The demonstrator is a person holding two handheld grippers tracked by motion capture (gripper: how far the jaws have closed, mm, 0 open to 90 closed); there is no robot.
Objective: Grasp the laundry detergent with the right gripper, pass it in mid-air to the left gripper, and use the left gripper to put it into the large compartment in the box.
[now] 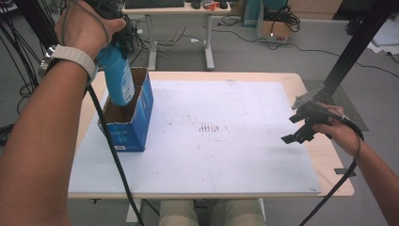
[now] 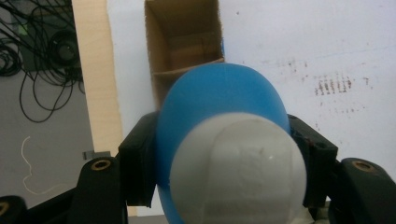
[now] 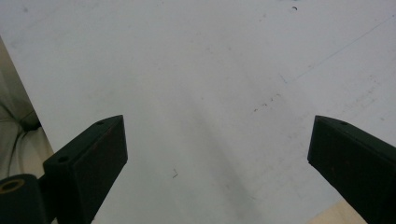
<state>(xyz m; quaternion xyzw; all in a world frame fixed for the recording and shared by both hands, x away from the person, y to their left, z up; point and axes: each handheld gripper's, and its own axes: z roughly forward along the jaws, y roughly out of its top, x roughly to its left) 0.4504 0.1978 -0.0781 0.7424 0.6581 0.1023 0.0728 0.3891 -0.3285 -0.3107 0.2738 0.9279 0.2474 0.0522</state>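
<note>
the left gripper is clamped on a blue bottle, its two black jaws pressing the bottle's sides just below the white cap. in the left gripper view the bottle hangs straight down from the jaws, cap nearest the camera, with the open cardboard box right beneath it. from the high view the left hand holds the bottle upright at the far left of the table, and the bottle's lower end dips into the mouth of the box, a blue carton with a brown inside and its flaps standing open. whether the bottle's base touches the inside of the box cannot be told. the box stands on the left part of the white board that covers the wooden table.

the right gripper is held low over the right edge of the board, well apart from the box, with its jaws spread wide and nothing between them. in the right gripper view the bare white board lies below the two jaws. faint dark scuff marks sit near the middle of the board.
</note>
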